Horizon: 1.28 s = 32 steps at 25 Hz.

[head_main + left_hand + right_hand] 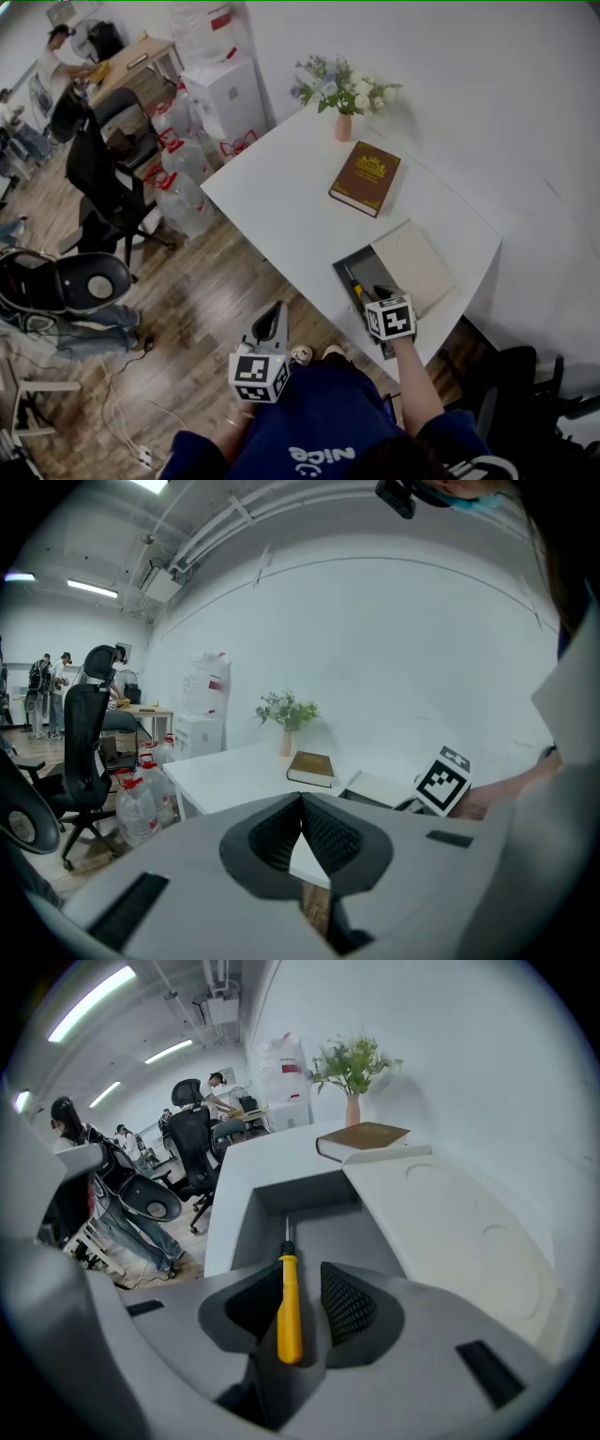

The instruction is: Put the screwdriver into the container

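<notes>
A screwdriver (289, 1312) with a yellow handle and thin metal shaft lies inside the grey open container (328, 1232) at the table's near edge. In the head view the screwdriver (357, 292) shows at the left side of the container (349, 267). My right gripper (305, 1274) hovers over it, open: the handle lies between the jaws, next to the left pad, with a gap to the right pad. The right gripper (380, 295) sits at the container's near end. My left gripper (272, 314) hangs off the table over the floor, shut and empty (302, 803).
The container's cream lid (412, 267) rests beside it on the right. A brown book (365, 178) and a vase of flowers (343, 127) stand farther back on the white table (272, 206). Water bottles (183, 197) and an office chair (108, 202) are on the floor at left.
</notes>
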Tool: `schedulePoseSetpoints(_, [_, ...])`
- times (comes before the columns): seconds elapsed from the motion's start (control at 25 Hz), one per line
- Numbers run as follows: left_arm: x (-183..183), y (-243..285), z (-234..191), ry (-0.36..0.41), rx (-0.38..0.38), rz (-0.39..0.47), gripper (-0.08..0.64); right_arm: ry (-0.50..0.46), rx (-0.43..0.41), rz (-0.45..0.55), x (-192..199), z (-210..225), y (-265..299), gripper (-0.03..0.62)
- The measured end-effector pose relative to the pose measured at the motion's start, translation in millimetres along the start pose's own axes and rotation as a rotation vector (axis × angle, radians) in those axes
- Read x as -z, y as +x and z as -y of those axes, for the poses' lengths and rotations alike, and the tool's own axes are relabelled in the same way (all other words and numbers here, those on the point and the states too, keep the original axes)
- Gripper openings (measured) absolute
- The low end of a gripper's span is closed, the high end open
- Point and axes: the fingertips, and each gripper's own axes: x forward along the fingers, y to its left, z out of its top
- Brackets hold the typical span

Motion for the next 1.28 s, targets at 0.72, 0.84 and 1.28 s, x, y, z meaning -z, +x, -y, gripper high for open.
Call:
schedulePoseSetpoints(0.72, [-9, 12, 62, 0.061, 0.264, 0.002, 0.017, 0.132, 0.145, 0.417, -22, -6, -145, 0.138])
schedulePoseSetpoints(0.84, [-9, 16, 77, 0.077, 0.331, -0.003, 0.017, 0.162, 0.179, 0.457, -8, -9, -164, 0.138])
schedulePoseSetpoints(1.28, [0, 20, 143, 0.142, 0.584, -0.032, 0.017, 0.275, 0.368, 0.579, 47, -20, -220, 0.138])
